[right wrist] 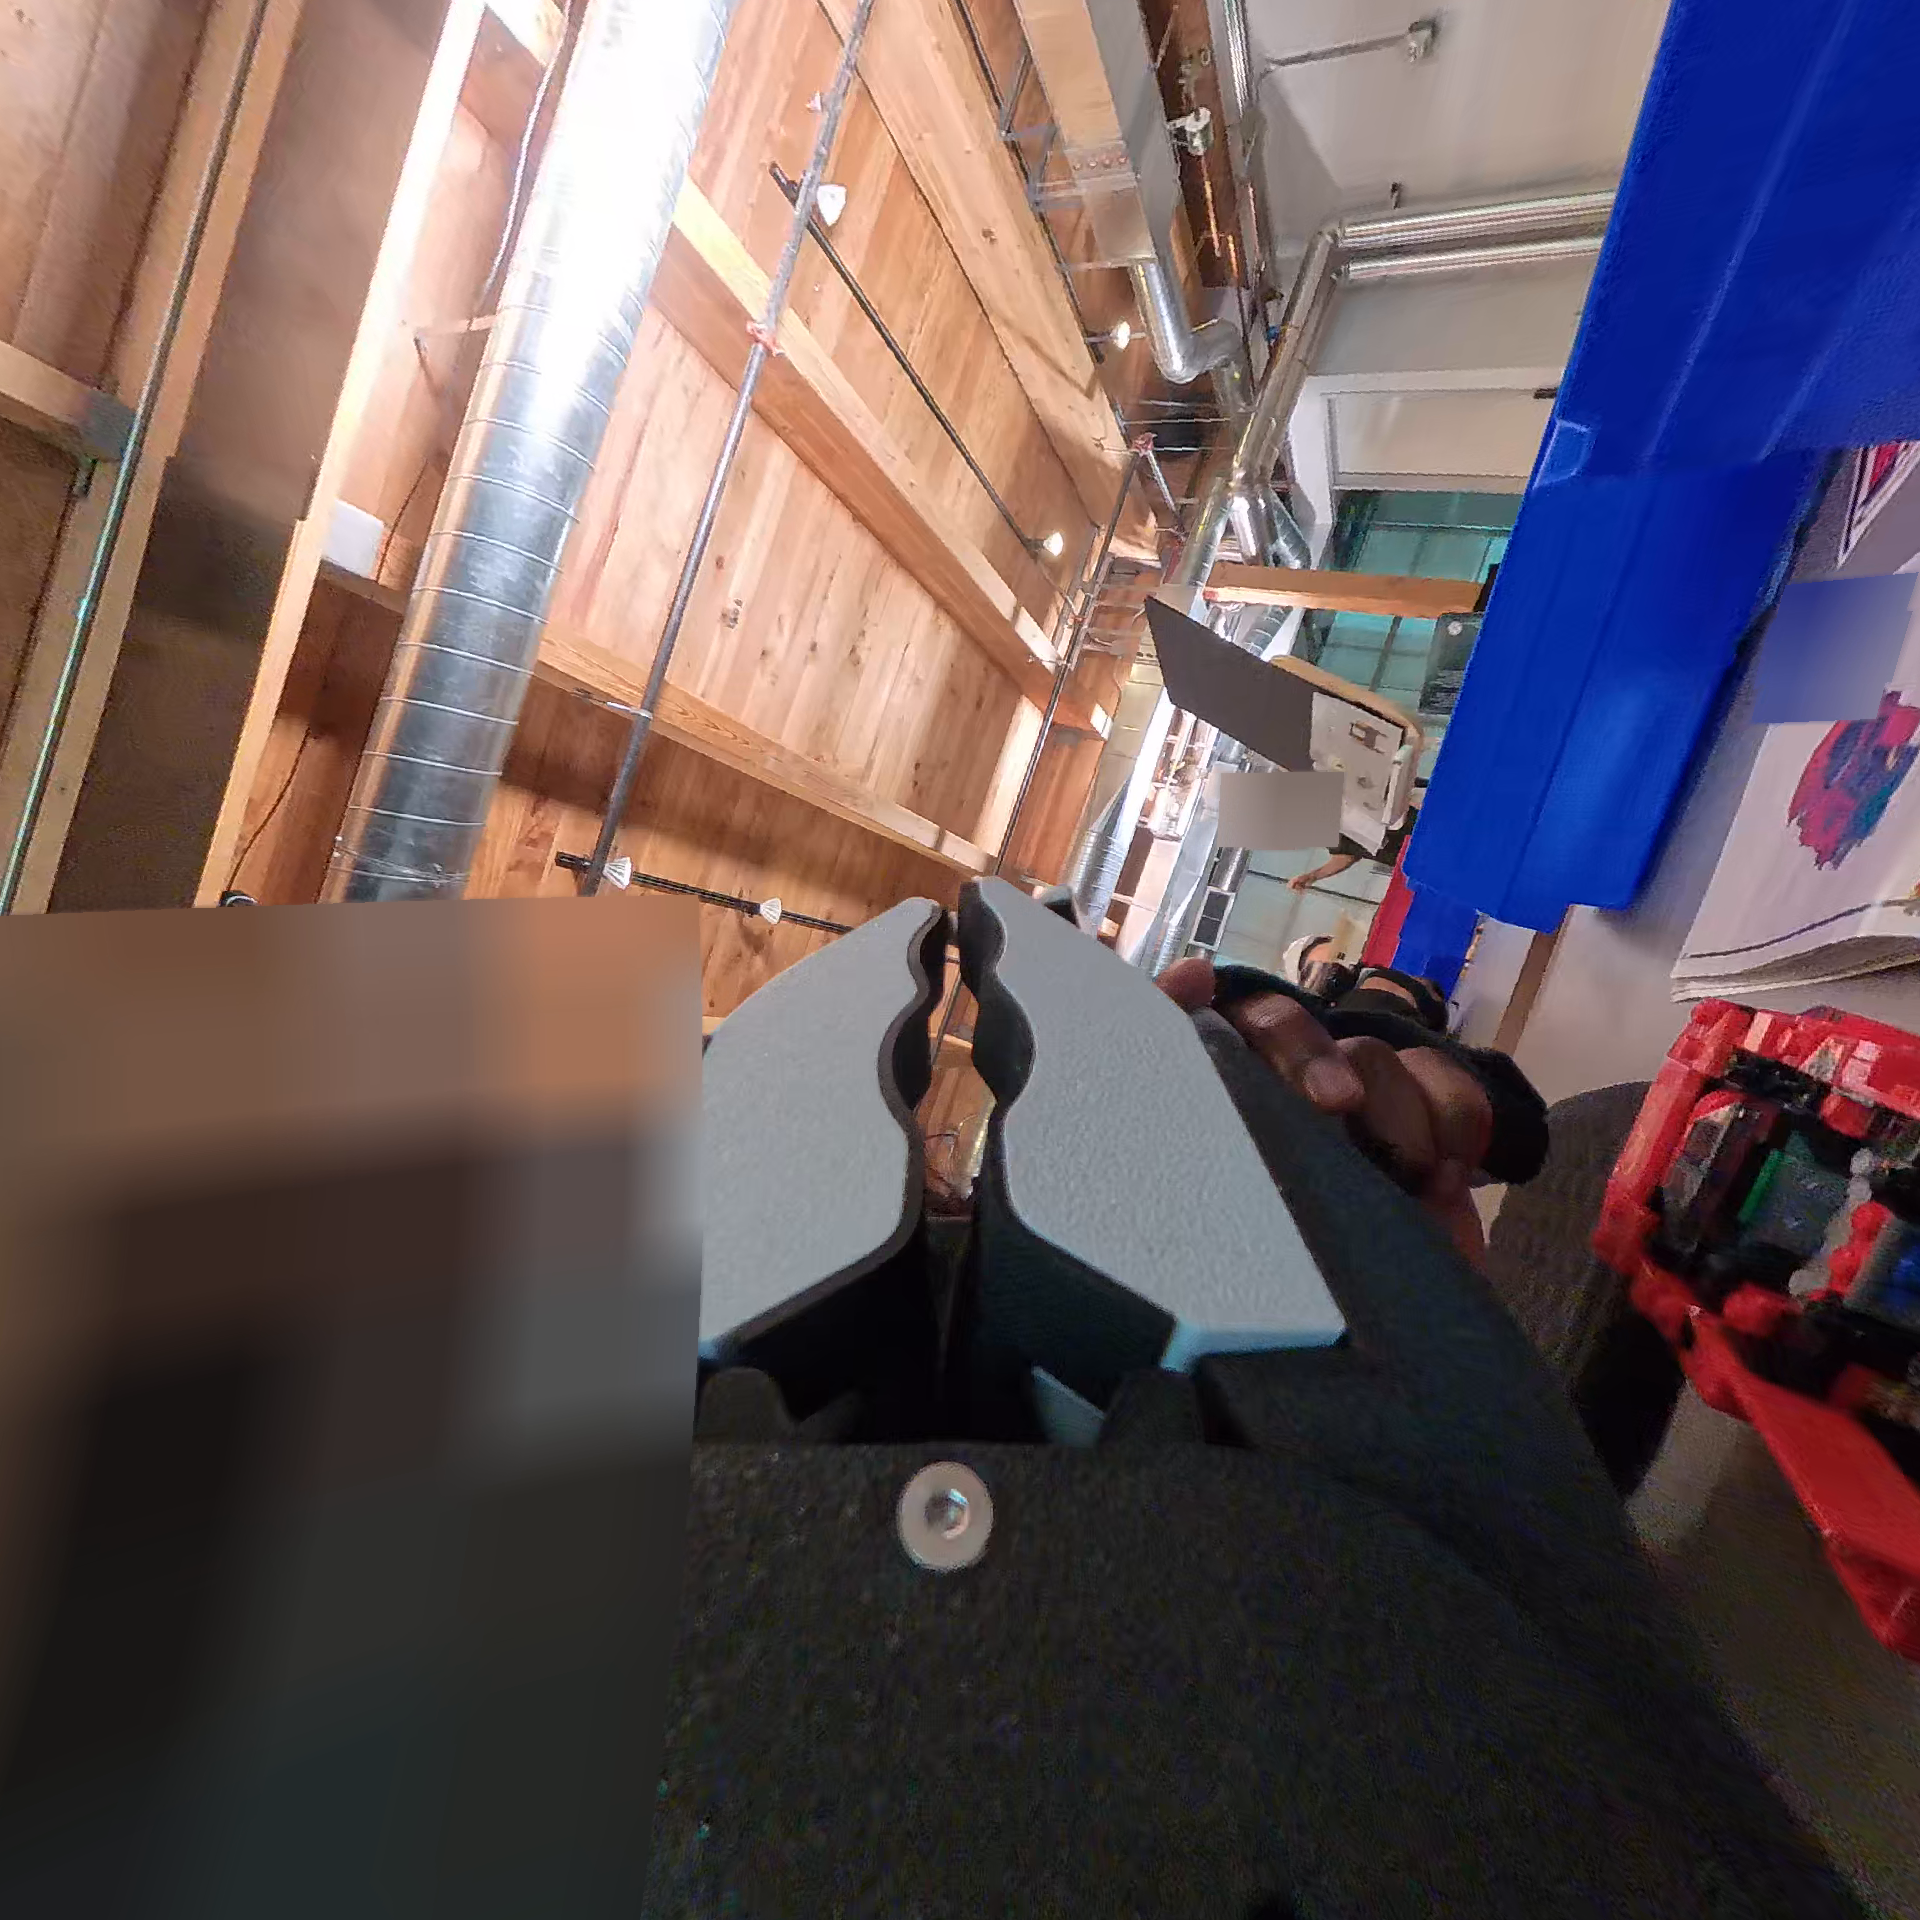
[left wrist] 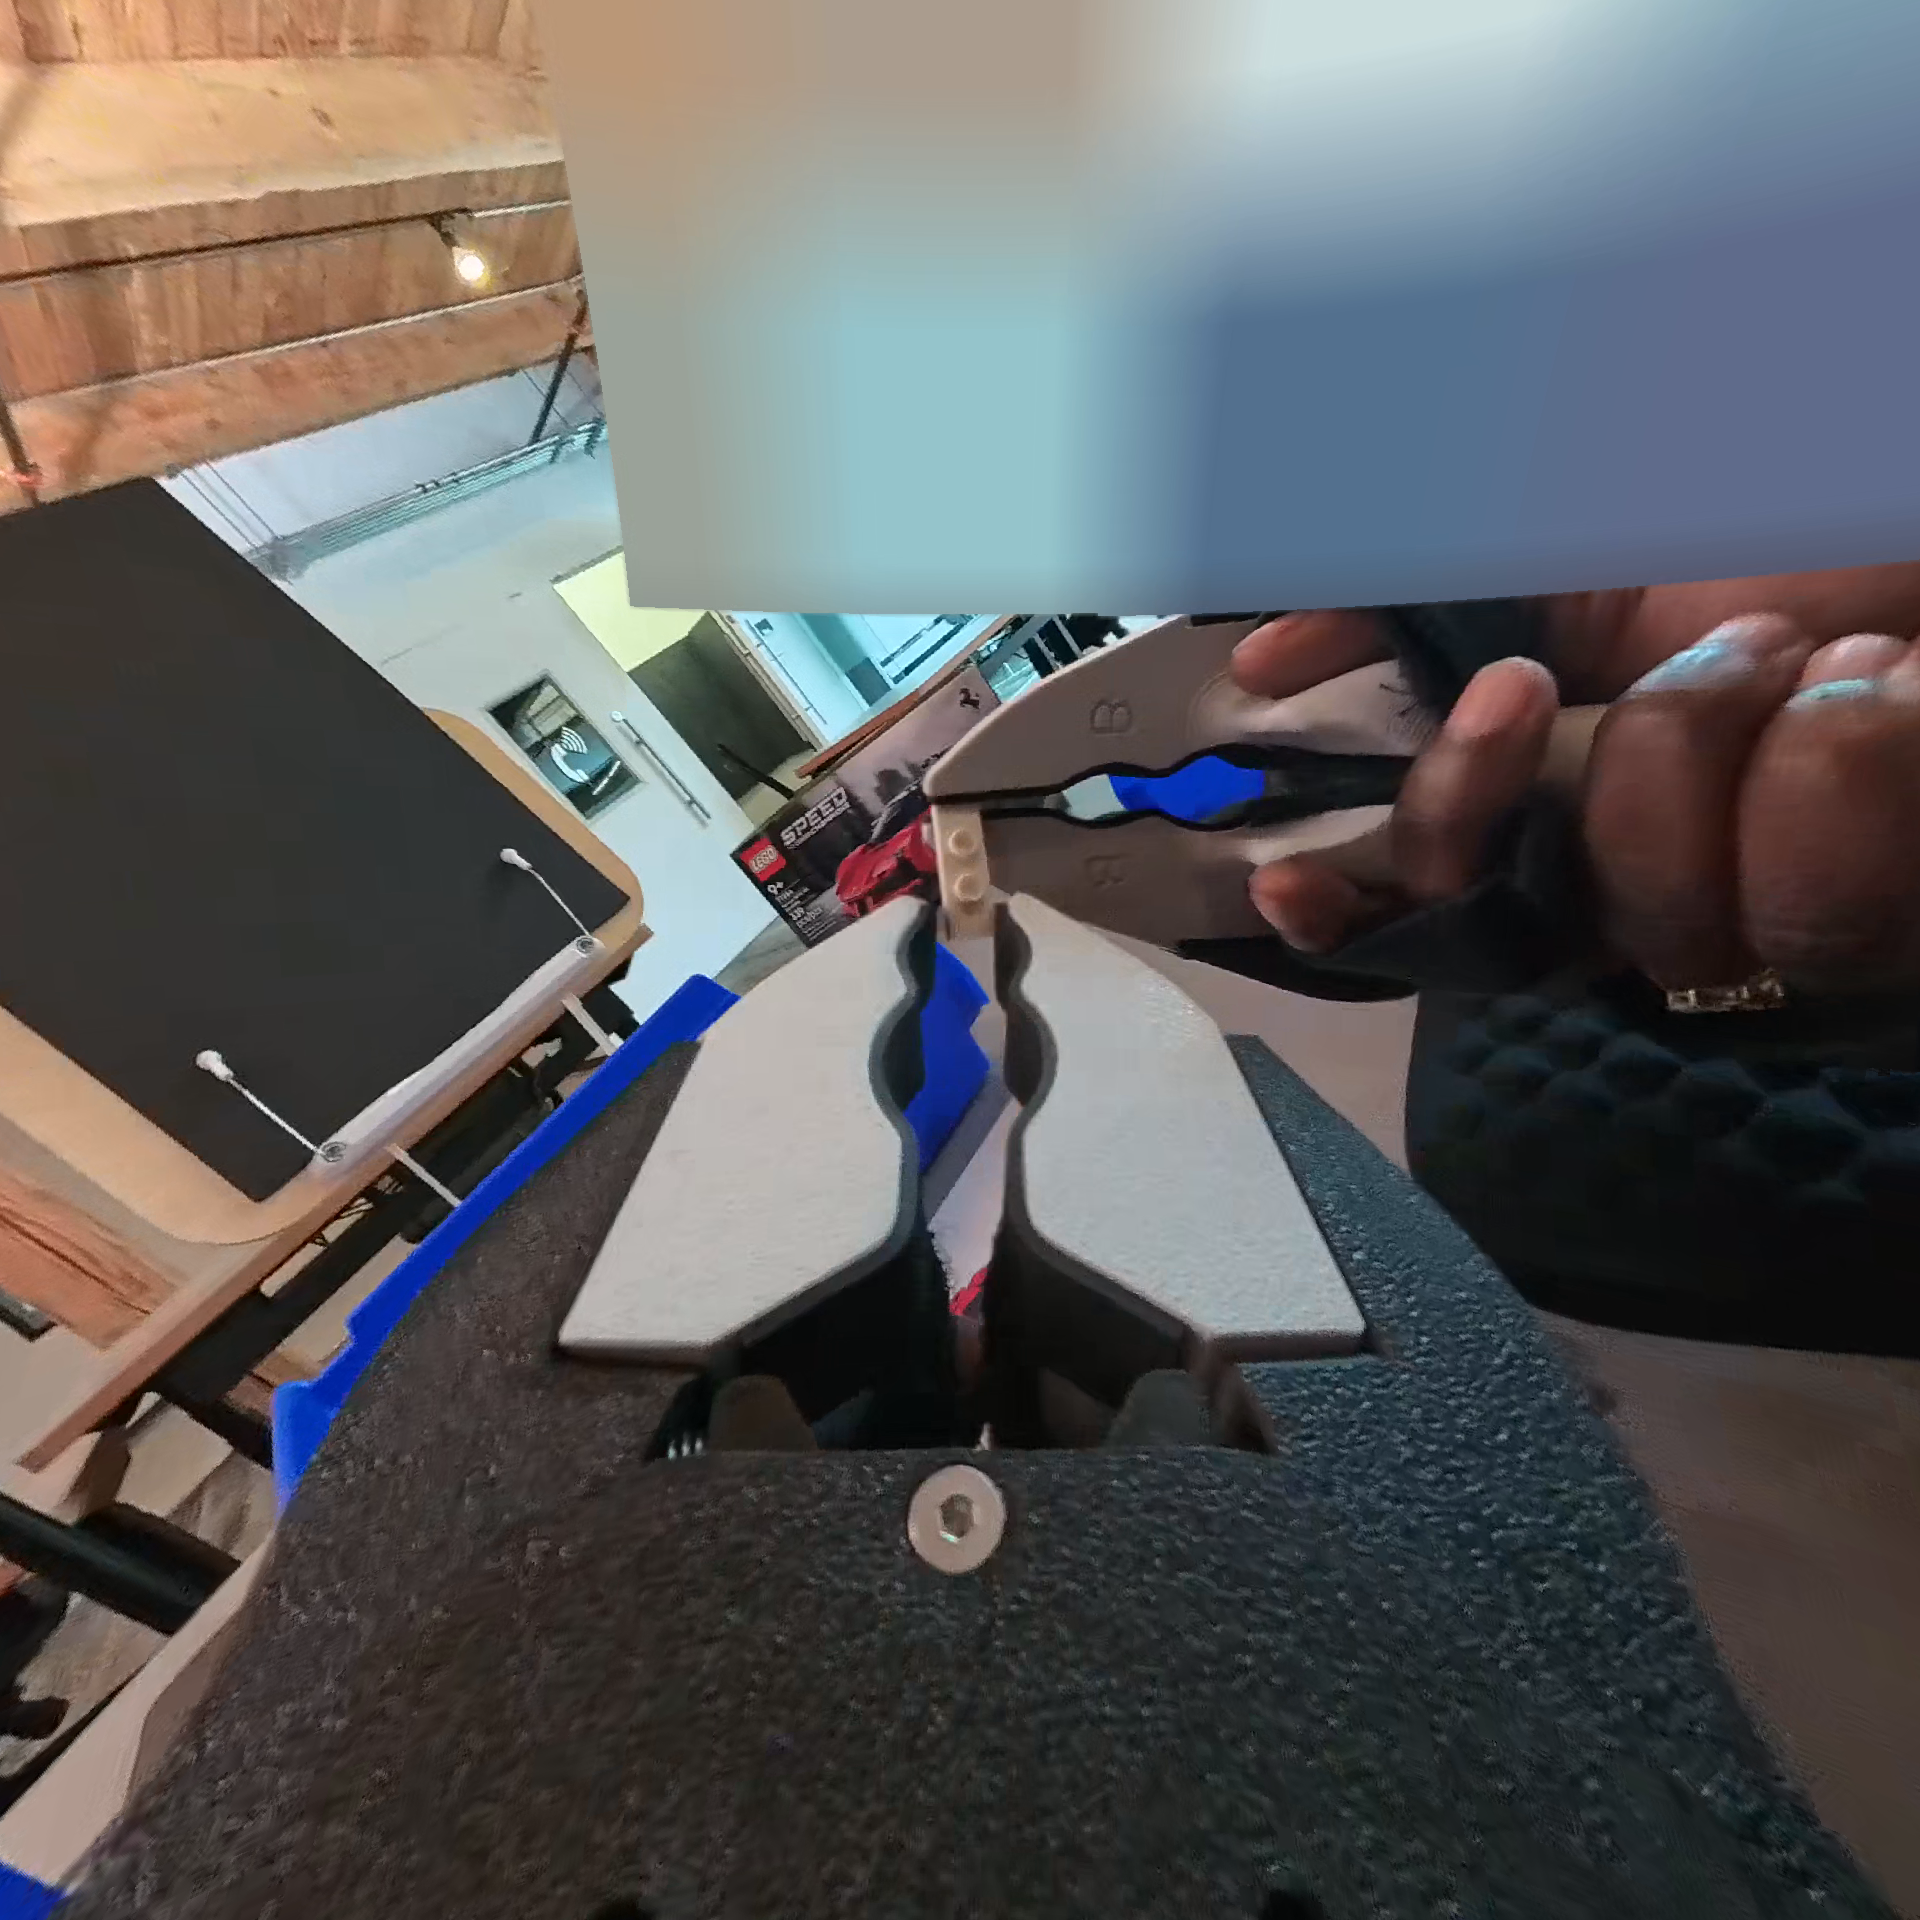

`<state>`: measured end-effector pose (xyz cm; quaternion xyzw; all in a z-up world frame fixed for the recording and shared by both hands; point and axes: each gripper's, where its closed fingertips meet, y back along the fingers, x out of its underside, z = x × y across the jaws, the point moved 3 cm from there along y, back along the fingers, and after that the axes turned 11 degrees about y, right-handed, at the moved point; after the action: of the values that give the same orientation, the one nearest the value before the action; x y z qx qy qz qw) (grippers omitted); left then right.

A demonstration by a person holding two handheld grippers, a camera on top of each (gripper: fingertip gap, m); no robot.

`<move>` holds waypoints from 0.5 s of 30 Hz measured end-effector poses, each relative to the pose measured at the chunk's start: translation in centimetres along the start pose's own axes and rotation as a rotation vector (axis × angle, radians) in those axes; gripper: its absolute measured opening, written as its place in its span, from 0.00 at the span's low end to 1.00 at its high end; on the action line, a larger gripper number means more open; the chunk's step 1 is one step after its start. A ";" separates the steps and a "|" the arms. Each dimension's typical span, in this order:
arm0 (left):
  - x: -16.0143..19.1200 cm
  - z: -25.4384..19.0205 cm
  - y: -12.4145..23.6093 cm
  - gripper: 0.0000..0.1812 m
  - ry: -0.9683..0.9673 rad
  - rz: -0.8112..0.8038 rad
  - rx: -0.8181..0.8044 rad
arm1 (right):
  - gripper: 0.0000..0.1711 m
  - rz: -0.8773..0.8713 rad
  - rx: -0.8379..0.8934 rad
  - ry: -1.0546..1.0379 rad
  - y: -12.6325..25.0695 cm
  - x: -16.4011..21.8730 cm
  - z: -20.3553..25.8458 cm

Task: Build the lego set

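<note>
The left gripper point(left wrist: 961, 914) pinches the lower end of a small tan Lego plate point(left wrist: 964, 871), whose upper end sits in the right gripper point(left wrist: 932, 802), apparently clamped. Only the right wrist view shows the red Lego car point(right wrist: 1766, 1247), right of those tongs, partly cut off.

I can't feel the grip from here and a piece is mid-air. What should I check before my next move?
1. Pale plate has its lower end between the left hand-held gripper tips: ok.
2. Firmness of that hold: cannot tell.
3. Right hand-held gripper shut, its tip at the plate's top: ok.
4. Red car model in view on the right: ok.
5. Spot on the model for the plate: cannot tell.
</note>
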<state>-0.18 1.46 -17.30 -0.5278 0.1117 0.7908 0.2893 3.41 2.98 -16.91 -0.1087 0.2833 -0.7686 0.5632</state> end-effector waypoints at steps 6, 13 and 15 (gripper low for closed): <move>0.0 -0.1 0.7 0.04 0.102 0.046 0.114 | 0.04 0.094 0.027 0.173 0.3 0.2 -0.1; -3.1 3.2 3.8 0.04 1.202 -0.205 0.704 | 0.14 0.683 0.172 1.087 0.1 0.8 1.6; -4.5 6.5 5.6 0.04 1.593 -0.578 0.885 | 0.13 0.733 0.147 1.211 -1.1 1.1 2.9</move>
<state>-7.19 -1.49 -11.24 -0.7609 0.4301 -0.0168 0.4855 3.59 1.24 -14.13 0.4780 0.5123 -0.4722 0.5348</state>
